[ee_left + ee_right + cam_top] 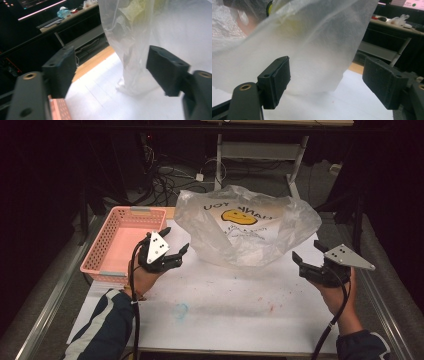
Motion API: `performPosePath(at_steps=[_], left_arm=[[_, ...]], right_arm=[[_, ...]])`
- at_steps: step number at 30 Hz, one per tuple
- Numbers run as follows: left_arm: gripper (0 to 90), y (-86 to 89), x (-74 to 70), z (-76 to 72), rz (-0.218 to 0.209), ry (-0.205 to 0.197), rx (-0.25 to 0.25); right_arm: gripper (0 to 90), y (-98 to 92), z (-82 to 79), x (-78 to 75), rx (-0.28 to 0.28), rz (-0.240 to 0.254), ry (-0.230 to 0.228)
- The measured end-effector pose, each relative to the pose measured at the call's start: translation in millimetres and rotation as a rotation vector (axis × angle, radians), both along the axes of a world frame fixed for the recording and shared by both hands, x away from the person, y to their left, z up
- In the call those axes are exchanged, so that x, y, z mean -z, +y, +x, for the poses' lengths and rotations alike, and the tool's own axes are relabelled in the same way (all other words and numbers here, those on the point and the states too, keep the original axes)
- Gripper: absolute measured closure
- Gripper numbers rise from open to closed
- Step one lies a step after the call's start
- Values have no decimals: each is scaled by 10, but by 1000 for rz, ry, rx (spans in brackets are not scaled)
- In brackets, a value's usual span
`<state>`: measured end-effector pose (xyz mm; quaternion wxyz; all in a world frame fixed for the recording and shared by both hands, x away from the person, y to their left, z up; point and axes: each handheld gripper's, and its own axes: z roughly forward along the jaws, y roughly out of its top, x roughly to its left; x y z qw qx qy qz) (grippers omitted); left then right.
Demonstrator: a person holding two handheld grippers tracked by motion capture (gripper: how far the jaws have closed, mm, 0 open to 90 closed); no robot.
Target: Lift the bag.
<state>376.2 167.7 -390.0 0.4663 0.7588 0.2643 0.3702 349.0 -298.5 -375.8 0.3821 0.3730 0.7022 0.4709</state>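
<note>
A crumpled clear plastic bag (pixel 272 222) printed with a yellow smiley face stands on the white table (pixel 225 305) at its middle back. My left gripper (pixel 176 240) hovers open just left of the bag's lower left edge, with nothing between its jaws. In the left gripper view the bag (pixel 140 30) hangs ahead of the open left gripper (pixel 112 65). My right gripper (pixel 306 250) is open near the bag's right side. In the right gripper view the bag (pixel 299 50) spreads close in front of the right gripper (pixel 327 77), apart from both pads.
A pink slotted basket (pixel 97 251) sits at the table's left back corner, right behind my left hand; its corner (pixel 60 110) shows under the left jaw. Cables and a desk frame (pixel 260 150) lie on the floor beyond the table. Faint blue and red marks stain the tabletop.
</note>
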Motion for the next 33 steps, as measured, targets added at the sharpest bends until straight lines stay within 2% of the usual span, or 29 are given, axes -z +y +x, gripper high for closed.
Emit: performPosePath(at_steps=[3,4,11,16,25,26,33], left_arm=[[215,81,19,-138,13,-18,18],[182,105,27,-172,15,-15,22],[178,201,146,-375,71,1,49],[178,268,236,-455,88,26,47],[178,362,346,-611,115,32,50],[178,372,366,-632,120,31,50],[178,436,456,-717,137,41,50]], right_arm=[[218,-19,-84,55,-14,-11,8],[212,-29,-104,70,-22,-19,10],[199,-88,-256,122,-38,-17,5],[192,-82,-320,168,-49,-29,5],[180,-48,-418,298,-81,-60,13],[180,-38,-433,314,-84,-51,22],[171,29,-504,458,-103,-85,38]])
